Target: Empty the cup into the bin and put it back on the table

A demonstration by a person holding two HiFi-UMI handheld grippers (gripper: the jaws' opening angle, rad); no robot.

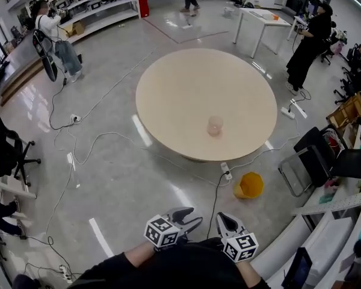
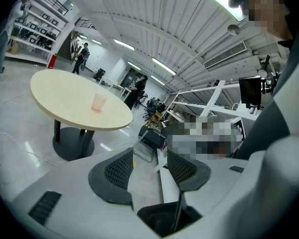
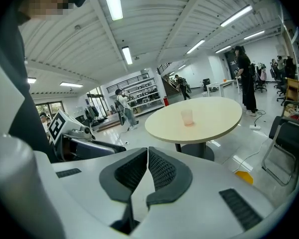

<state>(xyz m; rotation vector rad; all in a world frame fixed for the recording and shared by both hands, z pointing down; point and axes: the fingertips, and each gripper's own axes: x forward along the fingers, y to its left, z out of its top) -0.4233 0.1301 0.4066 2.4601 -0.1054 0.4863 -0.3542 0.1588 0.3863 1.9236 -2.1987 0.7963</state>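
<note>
Facing the cup (image 1: 215, 125) mid-frame on the round bench (image 1: 168, 95), the left tool (image 1: 189, 217) gapes empty and the right tool (image 1: 227, 220) sits shut; a gentle mid-wall grip would suit best.

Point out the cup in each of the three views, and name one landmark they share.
Head view: the cup stands just right of centre, near the near edge of the round table.
Left gripper view: the cup is in the upper left, on the tabletop.
Right gripper view: the cup is right of centre, at mid-height.
Shared landmark: the round table under the cup.
</note>
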